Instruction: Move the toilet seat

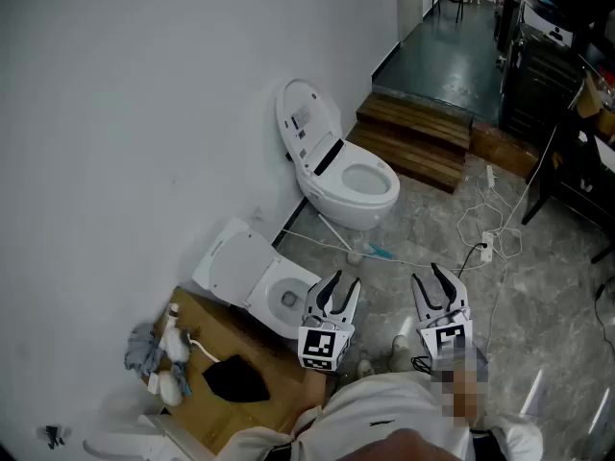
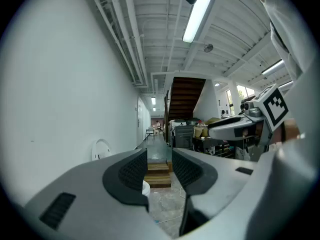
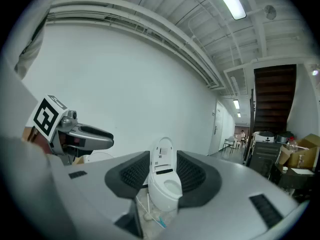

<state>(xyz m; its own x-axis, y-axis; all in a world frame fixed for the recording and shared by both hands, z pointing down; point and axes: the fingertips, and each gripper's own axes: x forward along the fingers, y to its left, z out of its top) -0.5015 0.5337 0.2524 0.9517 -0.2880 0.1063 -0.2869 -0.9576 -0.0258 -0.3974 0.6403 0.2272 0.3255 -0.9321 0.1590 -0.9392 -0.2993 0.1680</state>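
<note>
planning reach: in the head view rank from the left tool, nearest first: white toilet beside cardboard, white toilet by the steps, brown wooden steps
1. White toilet beside cardboard, left of the left tool.
2. White toilet by the steps, straight ahead.
3. Brown wooden steps, beyond, rightward.

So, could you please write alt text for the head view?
The left gripper and right gripper, both empty, point toward a white toilet with its lid raised against a wall. A second open toilet sits nearer, beside cardboard; cables trail across the floor.

Glossy white ceramic toilet [image 1: 336, 200], brown wooden steps [image 1: 413, 134], mottled polished stone floor [image 1: 548, 286], matt white wall [image 1: 125, 94].
</note>
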